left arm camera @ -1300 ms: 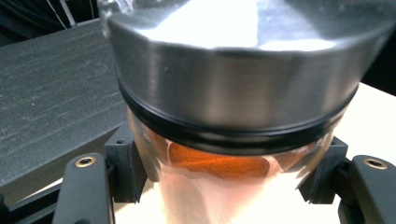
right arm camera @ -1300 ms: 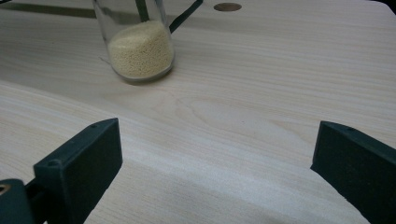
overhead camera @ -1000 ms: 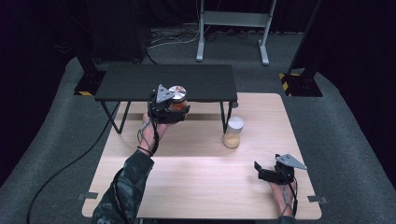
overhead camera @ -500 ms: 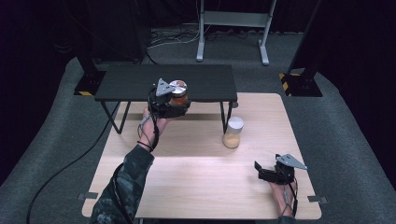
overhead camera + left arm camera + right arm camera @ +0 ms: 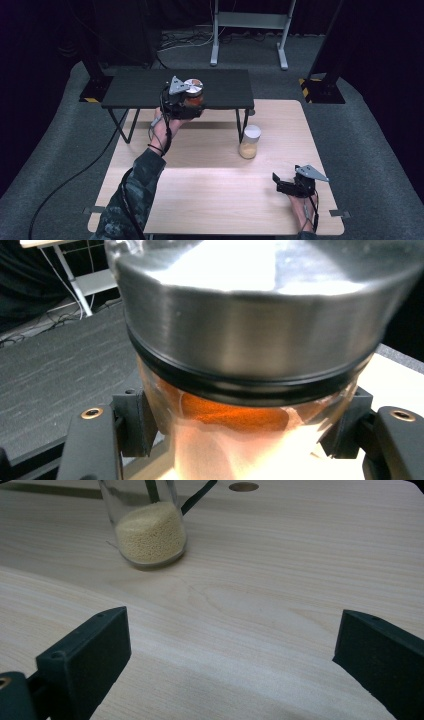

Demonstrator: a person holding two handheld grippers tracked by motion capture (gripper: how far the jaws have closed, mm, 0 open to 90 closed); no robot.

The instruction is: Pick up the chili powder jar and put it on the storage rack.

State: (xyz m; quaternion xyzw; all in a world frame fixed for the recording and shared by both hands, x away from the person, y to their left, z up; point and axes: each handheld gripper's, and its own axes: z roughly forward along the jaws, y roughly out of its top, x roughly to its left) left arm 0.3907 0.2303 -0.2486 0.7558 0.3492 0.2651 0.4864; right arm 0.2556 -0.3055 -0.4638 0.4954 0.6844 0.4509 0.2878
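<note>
- Rested low near the desk's (image 5: 210,200) near right corner, right tool (image 5: 290,184), jaws wide apart and holding nothing.
- Stood mid-desk toward the right edge, jar of pale grains (image 5: 249,142), untouched.
- Clamped upright in the left tool (image 5: 184,102), steel-lidded jar of orange powder (image 5: 192,95), raised at the front edge of the black shelf (image 5: 140,90) along the desk's far edge; shelf top just beyond, so likely bound there.

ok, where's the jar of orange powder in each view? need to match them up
High view: jar of orange powder upper middle, held in the left tongs at the black shelf's front edge.
Left gripper view: jar close up in the centre, between the two black jaws.
Right gripper view: not in it; the jar there holds yellow grains.
Shared landmark: the wooden table.
</note>
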